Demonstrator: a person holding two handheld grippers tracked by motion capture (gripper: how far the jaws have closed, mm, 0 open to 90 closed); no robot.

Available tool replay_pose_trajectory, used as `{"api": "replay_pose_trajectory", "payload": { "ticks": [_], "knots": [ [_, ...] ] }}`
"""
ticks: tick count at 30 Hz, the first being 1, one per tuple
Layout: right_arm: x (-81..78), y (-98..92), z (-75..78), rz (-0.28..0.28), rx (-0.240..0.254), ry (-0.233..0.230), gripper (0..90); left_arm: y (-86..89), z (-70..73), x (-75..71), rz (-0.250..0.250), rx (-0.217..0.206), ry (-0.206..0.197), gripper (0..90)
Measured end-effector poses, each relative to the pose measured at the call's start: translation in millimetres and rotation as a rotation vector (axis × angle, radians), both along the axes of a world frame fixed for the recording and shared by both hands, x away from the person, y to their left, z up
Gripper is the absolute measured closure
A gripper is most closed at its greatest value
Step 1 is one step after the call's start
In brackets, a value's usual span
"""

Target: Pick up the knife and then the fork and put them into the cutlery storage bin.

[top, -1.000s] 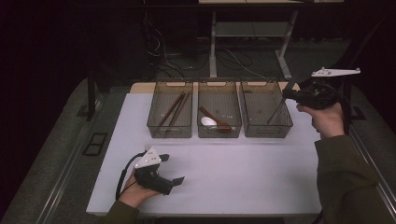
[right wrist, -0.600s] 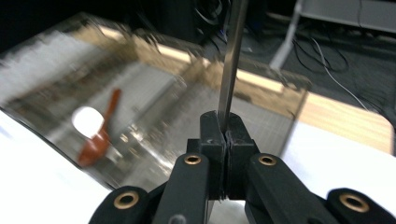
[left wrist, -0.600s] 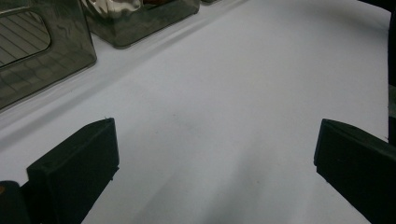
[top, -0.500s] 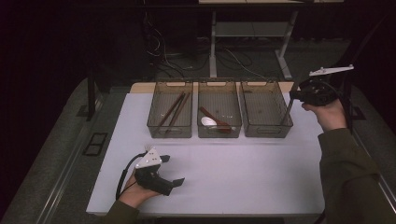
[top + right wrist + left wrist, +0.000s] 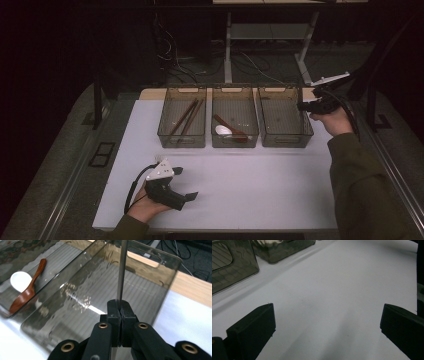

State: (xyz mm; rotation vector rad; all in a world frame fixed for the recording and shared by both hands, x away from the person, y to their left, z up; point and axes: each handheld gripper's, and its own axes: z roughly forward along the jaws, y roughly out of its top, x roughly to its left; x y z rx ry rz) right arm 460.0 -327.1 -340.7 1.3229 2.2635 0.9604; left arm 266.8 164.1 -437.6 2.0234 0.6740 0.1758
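The right gripper [image 5: 120,311] has its black jaws pressed together on a thin, straight grey metal utensil handle [image 5: 121,270], pinched at one end so the rest rises from the pads toward the top of the right gripper view. The held piece hangs over the near rim of the right-hand smoky transparent plastic bin [image 5: 105,290], the empty one of three in a row. Its far end runs out of frame, so whether it is a fork, knife or spoon I cannot tell.

To do this step well, bring the hand lower until the free end is inside the walls, tip the long axis nearly level and parallel to the bin's long sides, then release close to the ribbed floor so it does not bounce or rest on the rim.

In the middle bin lie a reddish-brown wooden spoon [image 5: 26,291] and a white ceramic spoon [image 5: 20,280]. The left gripper [image 5: 172,192] rests on the white tabletop [image 5: 260,185], jaws spread wide with nothing between them
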Motion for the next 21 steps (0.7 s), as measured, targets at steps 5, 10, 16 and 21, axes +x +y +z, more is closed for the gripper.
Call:
{"api": "replay_pose_trajectory", "payload": {
  "ticks": [5, 10, 16, 21],
  "knots": [
    [19.3, 15.5, -13.7, 0.001, -0.012, 0.006, 88.1, -0.2, -0.2, 0.2, -0.005, 0.001, 0.003, 0.0],
    [34.2, 28.4, -28.5, -0.005, -0.040, 0.049, 88.0, -0.3, -0.4, 0.1, -0.008, 0.002, 0.005, 0.0],
    [42.9, 39.3, -44.5, 0.005, -0.077, 0.107, 84.5, -1.1, -1.1, -0.4, -0.016, 0.015, 0.004, 0.0],
    [41.1, 37.1, -46.9, -0.011, -0.044, 0.131, 71.0, -0.8, -1.3, -0.5, -0.016, 0.019, 0.005, 0.0]
  ]
}}
